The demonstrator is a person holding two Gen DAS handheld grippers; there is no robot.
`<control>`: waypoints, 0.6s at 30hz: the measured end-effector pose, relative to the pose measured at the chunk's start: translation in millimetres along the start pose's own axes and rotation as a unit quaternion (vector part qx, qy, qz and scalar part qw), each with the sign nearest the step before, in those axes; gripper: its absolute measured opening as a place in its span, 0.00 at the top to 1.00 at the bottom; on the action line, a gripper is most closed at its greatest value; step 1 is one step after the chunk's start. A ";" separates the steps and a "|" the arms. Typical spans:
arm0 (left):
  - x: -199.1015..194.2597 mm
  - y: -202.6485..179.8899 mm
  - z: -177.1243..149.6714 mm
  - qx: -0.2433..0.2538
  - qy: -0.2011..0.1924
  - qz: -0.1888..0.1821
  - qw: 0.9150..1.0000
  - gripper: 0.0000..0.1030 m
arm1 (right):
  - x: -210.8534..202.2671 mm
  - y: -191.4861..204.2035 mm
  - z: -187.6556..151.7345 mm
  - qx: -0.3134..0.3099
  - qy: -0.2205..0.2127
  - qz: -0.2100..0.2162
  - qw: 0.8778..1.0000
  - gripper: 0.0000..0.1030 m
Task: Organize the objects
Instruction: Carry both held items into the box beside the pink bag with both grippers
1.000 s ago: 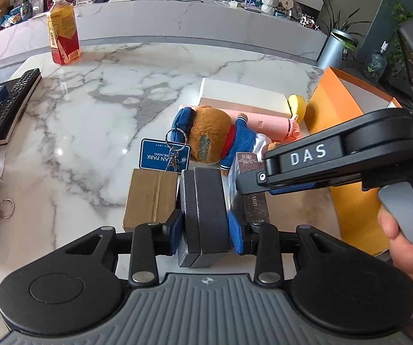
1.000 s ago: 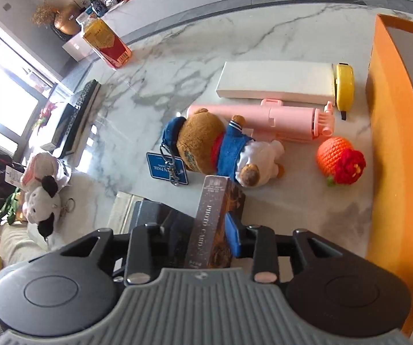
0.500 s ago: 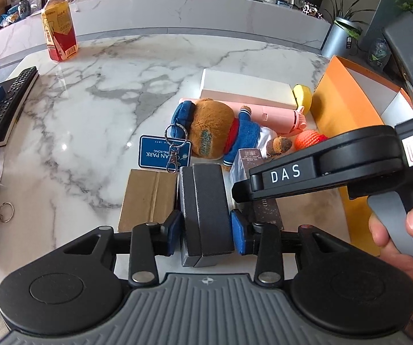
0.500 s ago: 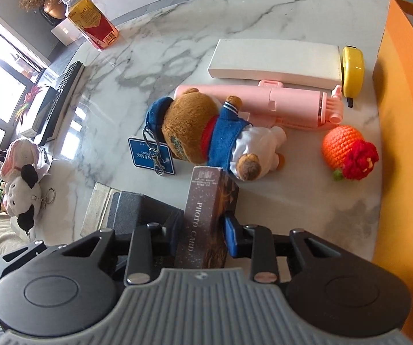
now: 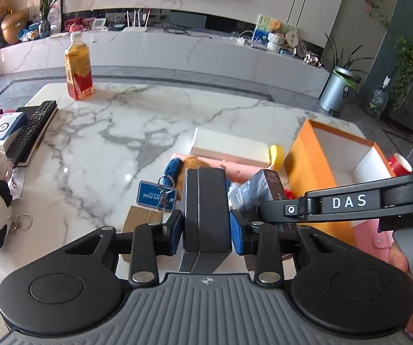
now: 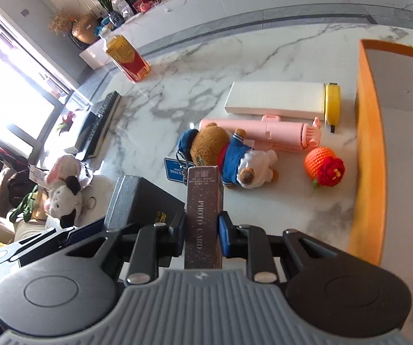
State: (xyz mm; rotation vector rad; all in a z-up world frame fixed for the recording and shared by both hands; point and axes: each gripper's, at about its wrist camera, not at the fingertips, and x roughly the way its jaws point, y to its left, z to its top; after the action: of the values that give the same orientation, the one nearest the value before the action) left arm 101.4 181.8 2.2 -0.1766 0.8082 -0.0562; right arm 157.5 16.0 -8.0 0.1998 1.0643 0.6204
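Note:
My left gripper is shut on a dark grey box, held upright above the marble table. In the right wrist view that box hangs just left of my right gripper. The right jaws are closing, and their blue pads press both sides of a brown "PHOTO CARD" box that stands on edge between them. From the left wrist view this card box sits beside the dark one, under the right gripper's black body. An open orange box stands to the right.
On the table lie a plush bear, a pink tube, a white box, a yellow tape measure and an orange crochet fruit. A flat cardboard box, a remote and a drink bottle are further left.
Both grippers have risen from the table with their boxes, and the views have tilted up. The right jaws have narrowed onto the photo card box.

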 end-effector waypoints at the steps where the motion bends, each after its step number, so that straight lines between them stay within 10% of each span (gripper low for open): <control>1: -6.6 -6.4 2.8 0.000 -0.010 -0.008 1.000 0.61 | -17.2 -3.4 0.0 0.003 -0.012 0.008 1.000 0.76; 10: -27.2 -98.1 21.2 0.023 -0.056 -0.132 0.989 0.61 | -141.8 -72.7 -2.3 0.027 -0.090 -0.018 0.995 0.76; 18: 38.4 -169.5 10.4 0.047 0.013 -0.148 0.988 0.61 | -130.3 -159.5 -18.8 0.093 -0.034 -0.062 0.993 0.76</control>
State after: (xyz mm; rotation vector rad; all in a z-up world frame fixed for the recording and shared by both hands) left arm 138.4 11.9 12.0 -0.2060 0.7980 -0.3762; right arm 158.0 -189.9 10.8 0.3131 1.0598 0.3993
